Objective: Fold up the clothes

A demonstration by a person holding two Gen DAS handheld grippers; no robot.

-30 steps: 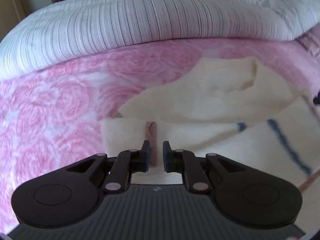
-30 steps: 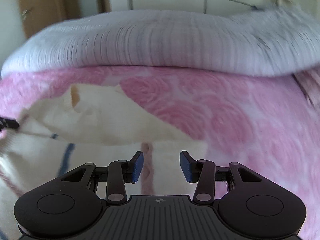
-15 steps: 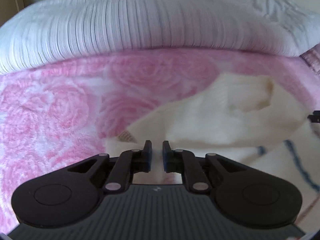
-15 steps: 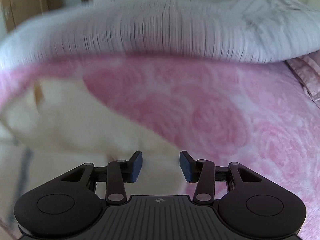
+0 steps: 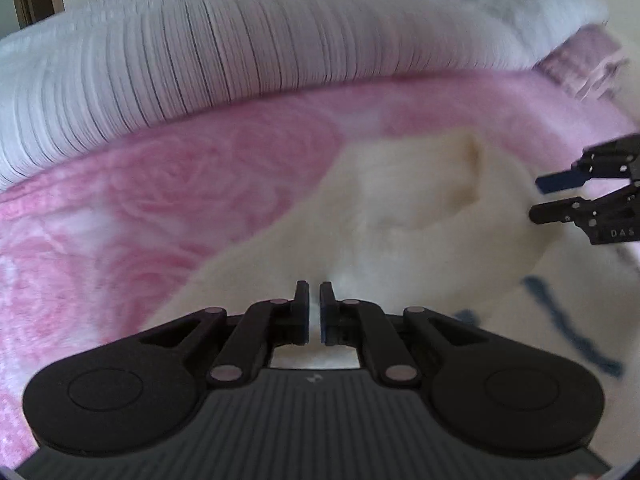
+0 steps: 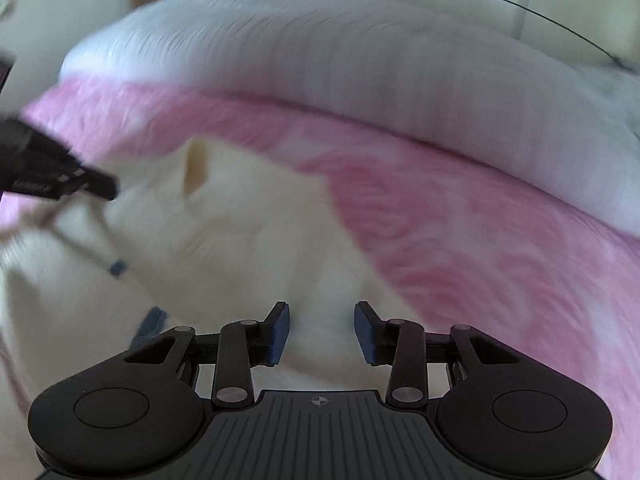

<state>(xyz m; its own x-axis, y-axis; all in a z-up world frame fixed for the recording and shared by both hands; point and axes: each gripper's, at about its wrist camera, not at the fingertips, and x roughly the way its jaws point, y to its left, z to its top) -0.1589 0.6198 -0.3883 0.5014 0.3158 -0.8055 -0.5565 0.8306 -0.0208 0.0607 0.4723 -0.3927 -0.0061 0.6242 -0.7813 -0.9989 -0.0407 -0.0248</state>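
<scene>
The cream knitted garment on the pink rose-patterned bed is pinched by the left hand-held gripper; the right hand-held gripper is held apart over the garment's near right edge.

You have a soft, matt cream knit garment with blue stitching, lying on a plush pink blanket of fleecy pile. Behind it, the ribbed white quilt looks matt. Your left gripper is matt black plastic.
</scene>
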